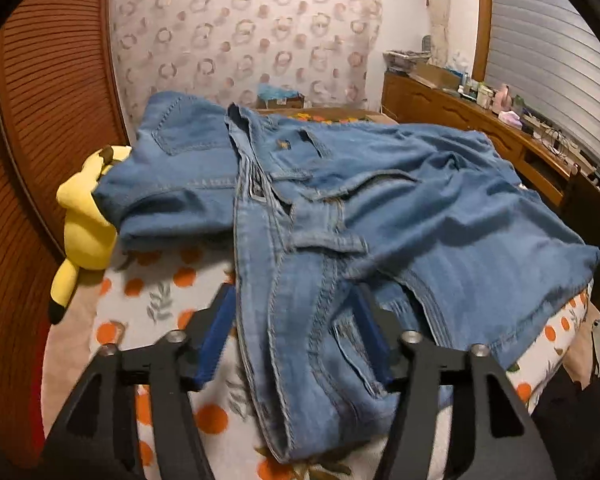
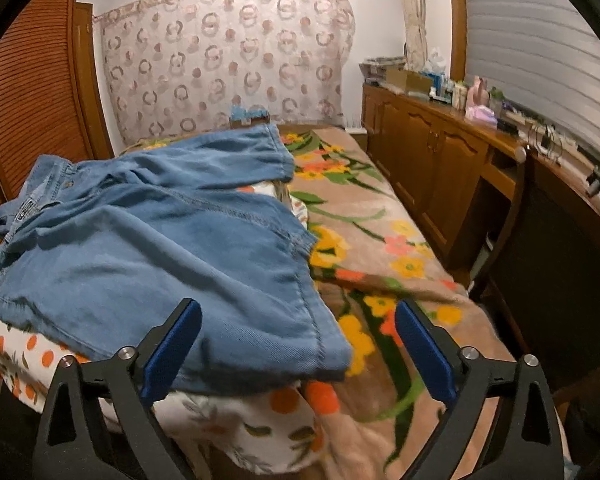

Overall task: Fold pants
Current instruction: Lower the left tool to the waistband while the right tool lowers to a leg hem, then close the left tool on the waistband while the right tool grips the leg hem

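Note:
Blue denim pants (image 1: 380, 208) lie crumpled on a bed, waistband and fly near the lens in the left wrist view, legs spread to the right. My left gripper (image 1: 294, 292) is open; a fold of the waist part lies between its blue pads (image 1: 216, 336), and neither pad presses on it. In the right wrist view the pants (image 2: 160, 248) are folded over, with a leg corner reaching toward the camera. My right gripper (image 2: 298, 308) stands wide open around that corner, its pads (image 2: 424, 352) apart from the cloth.
A yellow plush toy (image 1: 84, 220) lies at the pants' left edge against a slatted wooden door (image 1: 40, 120). Under the pants is a white orange-dotted cover (image 1: 160, 292); a flowered blanket (image 2: 380, 248) lies to the right. A wooden sideboard (image 2: 432, 168) with clutter lines the right wall.

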The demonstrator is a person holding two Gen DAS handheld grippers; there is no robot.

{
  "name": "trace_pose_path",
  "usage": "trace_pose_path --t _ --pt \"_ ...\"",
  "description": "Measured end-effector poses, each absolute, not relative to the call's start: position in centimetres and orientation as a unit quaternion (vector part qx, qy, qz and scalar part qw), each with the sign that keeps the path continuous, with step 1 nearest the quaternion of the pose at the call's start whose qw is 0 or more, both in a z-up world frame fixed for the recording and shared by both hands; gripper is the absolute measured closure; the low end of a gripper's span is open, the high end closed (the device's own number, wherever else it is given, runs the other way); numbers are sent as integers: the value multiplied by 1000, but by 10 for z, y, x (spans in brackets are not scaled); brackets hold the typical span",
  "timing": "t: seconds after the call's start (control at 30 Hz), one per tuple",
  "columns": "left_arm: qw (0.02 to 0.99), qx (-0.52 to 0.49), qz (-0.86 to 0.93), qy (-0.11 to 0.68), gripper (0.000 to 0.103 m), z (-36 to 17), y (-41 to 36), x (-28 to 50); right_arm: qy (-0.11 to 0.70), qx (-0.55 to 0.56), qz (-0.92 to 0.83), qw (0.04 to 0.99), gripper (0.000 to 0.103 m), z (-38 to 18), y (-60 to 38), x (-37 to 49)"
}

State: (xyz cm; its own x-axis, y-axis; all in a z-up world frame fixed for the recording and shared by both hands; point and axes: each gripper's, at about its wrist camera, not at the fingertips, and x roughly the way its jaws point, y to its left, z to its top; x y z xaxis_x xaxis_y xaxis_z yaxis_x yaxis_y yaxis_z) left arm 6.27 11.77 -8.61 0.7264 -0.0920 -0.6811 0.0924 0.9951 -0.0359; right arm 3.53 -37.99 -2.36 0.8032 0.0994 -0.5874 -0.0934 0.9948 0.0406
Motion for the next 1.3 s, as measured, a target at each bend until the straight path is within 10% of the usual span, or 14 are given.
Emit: trace_pose_path --t 0.3,0.6,0.8,1.13,1.3 --pt "919 -28 -50 389 38 -109 115 41 350 48 77 932 25 -22 -390 37" --pt "915 -38 -49 398 38 -119 117 26 362 62 88 926 82 -19 -392 45" --pt "916 -41 -49 396 40 -124 117 17 327 58 94 938 88 -6 -392 37" --pt "930 -46 -59 360 83 -112 112 9 272 39 99 956 93 10 -382 27" --pt "944 -45 -57 322 85 -83 107 2 230 23 102 967 95 20 -379 23"
